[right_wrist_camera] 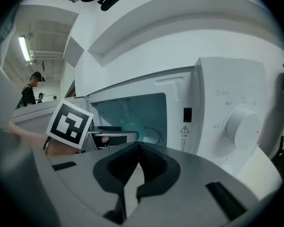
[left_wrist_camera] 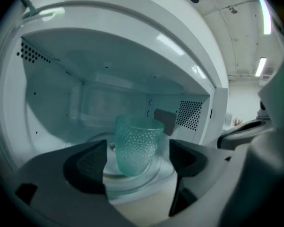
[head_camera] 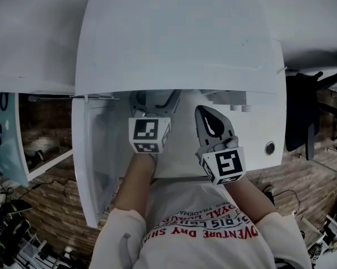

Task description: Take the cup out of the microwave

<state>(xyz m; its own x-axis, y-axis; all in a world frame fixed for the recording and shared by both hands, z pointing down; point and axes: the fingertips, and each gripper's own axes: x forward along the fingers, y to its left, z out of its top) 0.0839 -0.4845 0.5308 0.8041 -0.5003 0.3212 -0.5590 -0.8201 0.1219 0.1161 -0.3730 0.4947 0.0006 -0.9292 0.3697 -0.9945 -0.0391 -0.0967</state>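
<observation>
A white microwave is seen from above with its door swung open to the left. The surface beneath it is hidden, so its place cannot be given against any tabletop edge or corner.

The left gripper is reached into the oven mouth with its jaws spread wide. In the left gripper view the cup, a teal, see-through glass covered in raised dots, is framed upright between the two dark pads and is touched by neither. Whether it is already between the pads or just beyond their tips cannot be told. The right gripper is held outside, in front of the control panel and near its round knob. Its jaws are pressed together with nothing between them.

Several mishaps are judged possible. The cup could be nudged over or pushed deeper if one pad meets it before the other. The glass turntable under it could turn or rock when pushed, so that the grip lands off centre. The dotted glass is likely slick, so a light or low squeeze could let it slip. The cup could also be knocked against the cavity frame if it is lifted too high on the way out.

As for containers, only the cup is held by the microwave cavity, standing on the turntable. No contents can be made out inside the cup.
</observation>
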